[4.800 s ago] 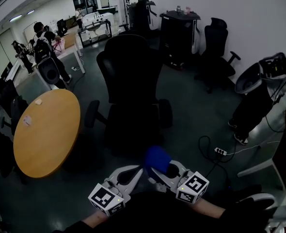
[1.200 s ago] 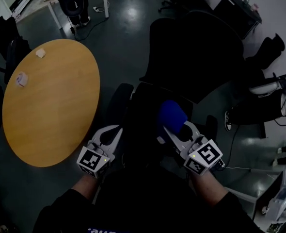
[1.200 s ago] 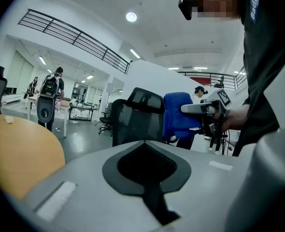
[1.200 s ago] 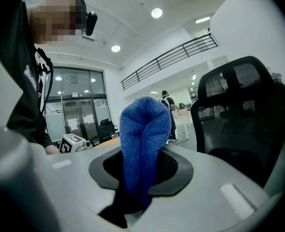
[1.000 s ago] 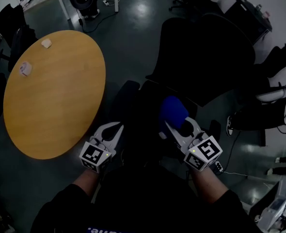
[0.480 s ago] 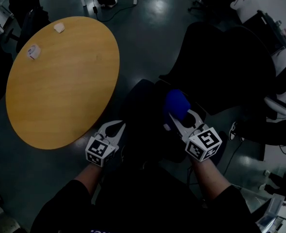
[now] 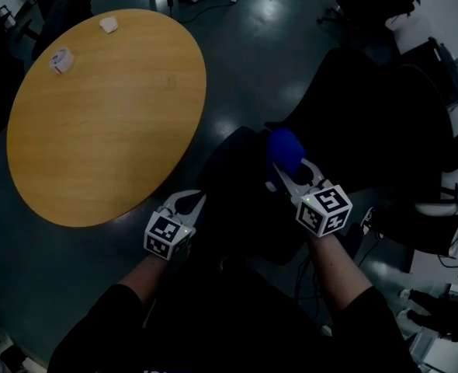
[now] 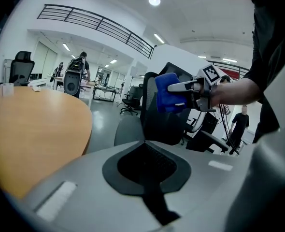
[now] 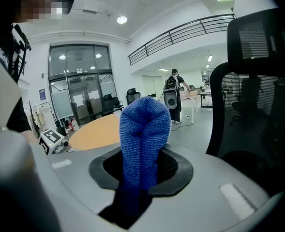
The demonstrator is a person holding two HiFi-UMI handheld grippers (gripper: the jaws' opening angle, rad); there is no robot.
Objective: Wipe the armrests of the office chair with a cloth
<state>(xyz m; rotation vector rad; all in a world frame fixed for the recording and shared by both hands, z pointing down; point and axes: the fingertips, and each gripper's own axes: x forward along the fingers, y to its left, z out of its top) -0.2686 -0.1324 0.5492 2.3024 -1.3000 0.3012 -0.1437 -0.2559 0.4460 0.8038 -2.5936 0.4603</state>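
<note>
Blue cloth, folded into a thick bunch, sticks up from the right gripper, whose jaws are pinched tight on it above the office chair seat. The left gripper hovers at the chair's left edge, jaws together, holding nothing. Left of the chair, farther off, stands a round wooden table.

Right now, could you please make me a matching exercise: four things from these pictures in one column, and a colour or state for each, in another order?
1. blue cloth
2. round table
3. left hand-held gripper
4. office chair

A. black
B. jaws together, holding nothing
C. orange-brown wooden top
D. clamped in the right hand-held gripper

Pairs: 1-D, 2-C, 3-B, 4-A
</note>
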